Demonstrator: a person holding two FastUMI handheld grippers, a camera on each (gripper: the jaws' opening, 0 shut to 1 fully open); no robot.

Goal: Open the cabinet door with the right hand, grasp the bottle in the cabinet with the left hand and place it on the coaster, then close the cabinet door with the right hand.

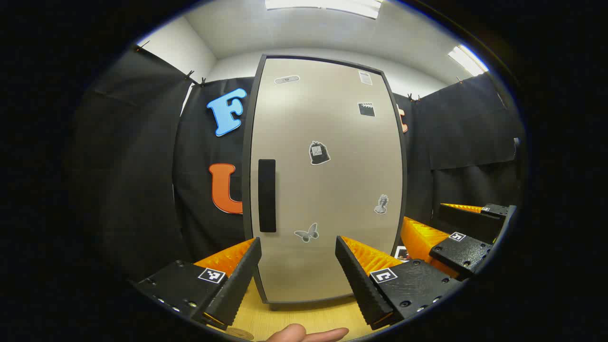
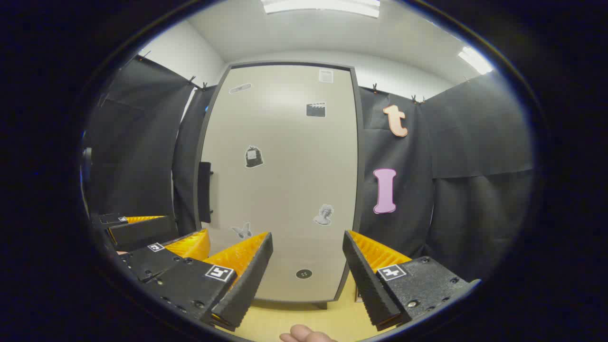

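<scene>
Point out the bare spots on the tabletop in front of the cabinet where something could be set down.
Bare wood tabletop lies between the cabinet door and the left gripper; likewise before the right gripper. It is crowded beside the left gripper, where the right gripper sits close. A round edge, possibly the coaster, takes the near left.

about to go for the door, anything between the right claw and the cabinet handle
Nothing: in the right gripper view, bare door panel and air separate the right claw from the handle on the cabinet door.

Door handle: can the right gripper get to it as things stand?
Probably yes. The cabinet door is shut and its handle sits exposed on the door's left edge. The right gripper is open, facing the door, though the left gripper hangs just below that handle.
</scene>
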